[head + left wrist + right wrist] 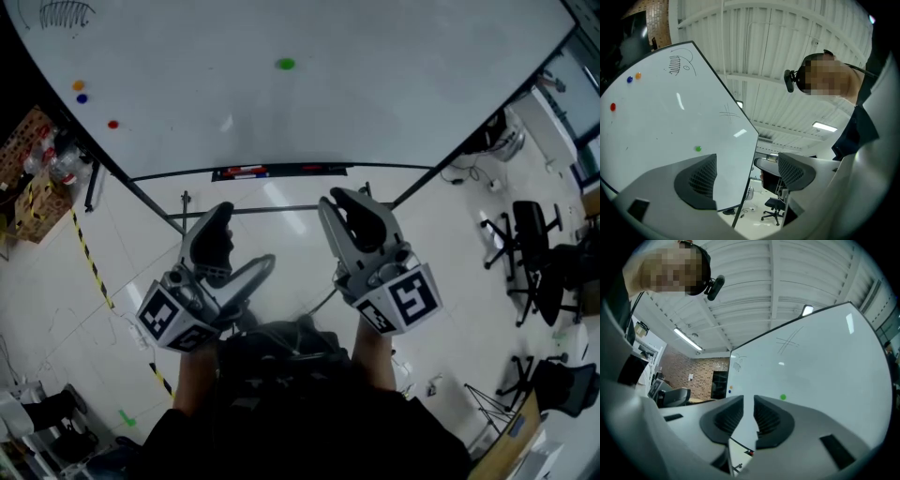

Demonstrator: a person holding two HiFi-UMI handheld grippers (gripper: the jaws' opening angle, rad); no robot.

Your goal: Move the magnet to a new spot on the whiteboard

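Whiteboard, office: green magnet high on it, probably light, hard, slick, pinch its rim; left gripper wide open, right gripper barely open, both empty.

green magnet on the whiteboard
small, round and bright green, it sticks flat to the white board, alone on a bare stretch near the board's middle.

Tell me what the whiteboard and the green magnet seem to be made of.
The whiteboard looks like a smooth, glossy white panel, perhaps enamelled steel or melamine: it mirrors ceiling lights and carries faint pen marks. The green magnet is a small round dot, probably plastic-capped, but it is too small to judge its finish.
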